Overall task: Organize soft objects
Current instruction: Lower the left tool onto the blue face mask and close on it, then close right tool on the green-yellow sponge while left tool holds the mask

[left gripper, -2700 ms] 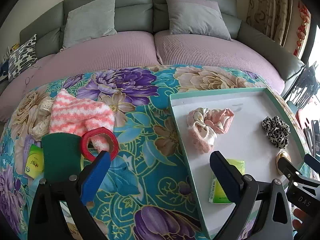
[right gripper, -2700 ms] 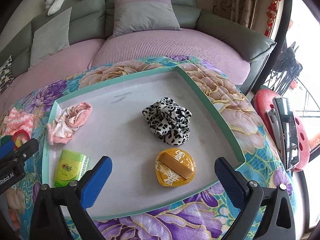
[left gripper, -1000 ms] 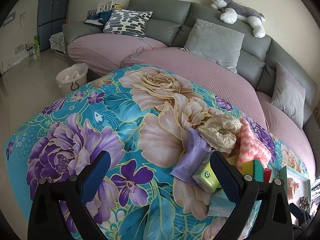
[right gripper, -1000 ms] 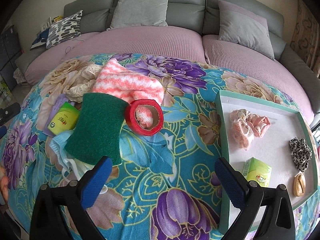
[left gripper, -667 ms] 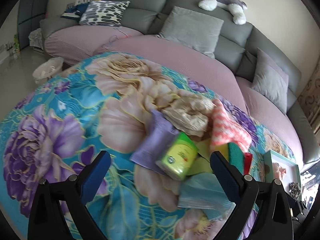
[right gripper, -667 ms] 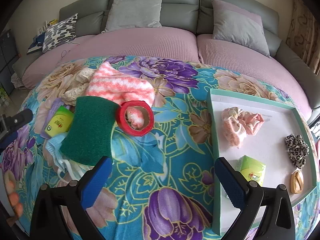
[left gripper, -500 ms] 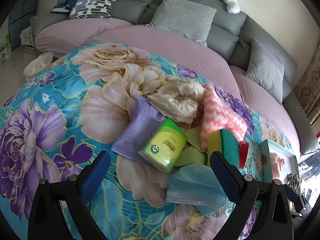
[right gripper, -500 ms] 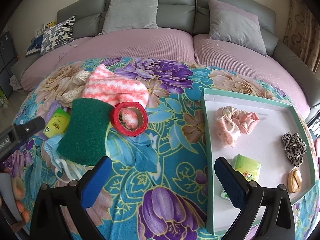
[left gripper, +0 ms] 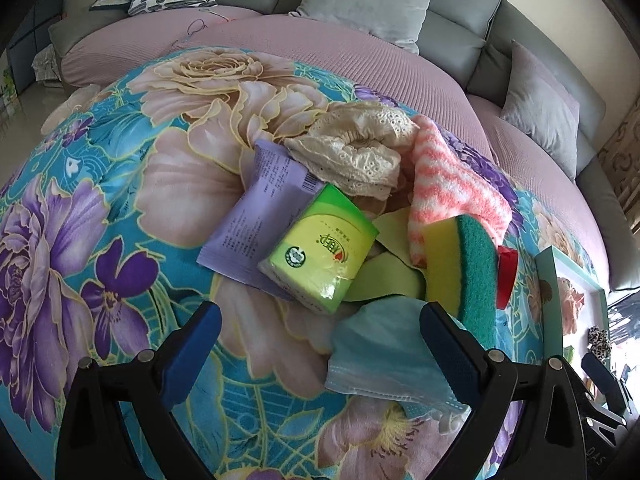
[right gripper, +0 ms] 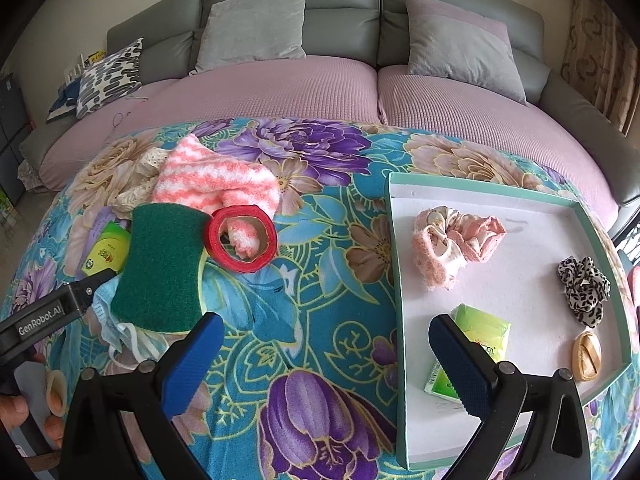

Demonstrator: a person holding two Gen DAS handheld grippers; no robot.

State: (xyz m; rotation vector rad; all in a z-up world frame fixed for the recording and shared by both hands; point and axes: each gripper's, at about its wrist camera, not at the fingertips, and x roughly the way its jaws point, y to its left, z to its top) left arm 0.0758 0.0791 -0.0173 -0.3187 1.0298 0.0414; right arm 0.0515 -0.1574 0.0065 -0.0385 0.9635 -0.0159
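Note:
On the floral cloth lies a heap: a green tissue pack on a purple packet, a cream lace piece, a pink-and-white fuzzy sock, a yellow-green sponge, a blue face mask and a red tape roll. My left gripper hangs open just in front of the tissue pack and mask, holding nothing. My right gripper is open and empty above the cloth, between the heap and the tray.
The green-rimmed white tray holds a pink scrunchie, a leopard scrunchie, a second tissue pack and a gold piece. A grey sofa with pink seats and cushions curves behind. A hand shows at lower left.
My left gripper has swung from the bare left part of the cloth toward the heap, which now fills the view. My right gripper drifted slightly right. Both stay open.

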